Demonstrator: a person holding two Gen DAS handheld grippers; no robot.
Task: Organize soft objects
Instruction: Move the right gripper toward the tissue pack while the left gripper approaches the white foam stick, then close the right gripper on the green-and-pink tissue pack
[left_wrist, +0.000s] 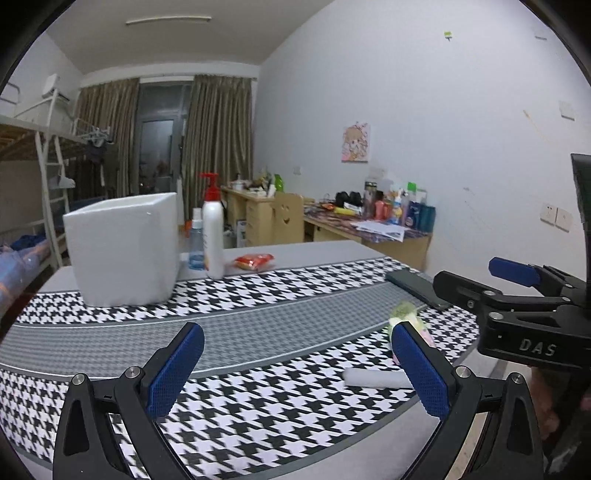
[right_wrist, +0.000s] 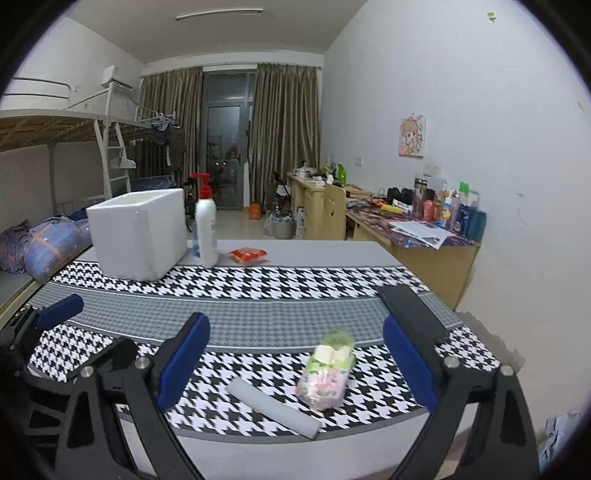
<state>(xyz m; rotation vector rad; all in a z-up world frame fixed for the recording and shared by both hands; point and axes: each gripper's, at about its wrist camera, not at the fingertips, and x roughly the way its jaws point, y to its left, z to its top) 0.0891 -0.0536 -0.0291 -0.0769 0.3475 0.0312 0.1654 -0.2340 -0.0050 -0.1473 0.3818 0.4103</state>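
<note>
Your right gripper (right_wrist: 295, 369) hangs with fingers apart, gripping nothing; your left gripper (left_wrist: 295, 373) likewise. Between the right fingers, on the checked cloth (right_wrist: 258, 280), lie one clear packet of soft pieces (right_wrist: 327, 373), long axis pointing away from you, and one grey foam roll (right_wrist: 273, 408), just beside it, running diagonally near-right. One white foam box (right_wrist: 140, 236) stands far left.

In the left wrist view, the left gripper's right finger (left_wrist: 419, 369) hides the near part of the clear bag of soft pieces (left_wrist: 406, 314) and one end of the white foam roll (left_wrist: 373, 378). The right gripper (left_wrist: 524, 291) is cut off by the frame's right edge. The blue bottle (left_wrist: 195, 240) stands partly behind the white pump bottle (left_wrist: 213, 232). The bag's contents look blurred.
</note>
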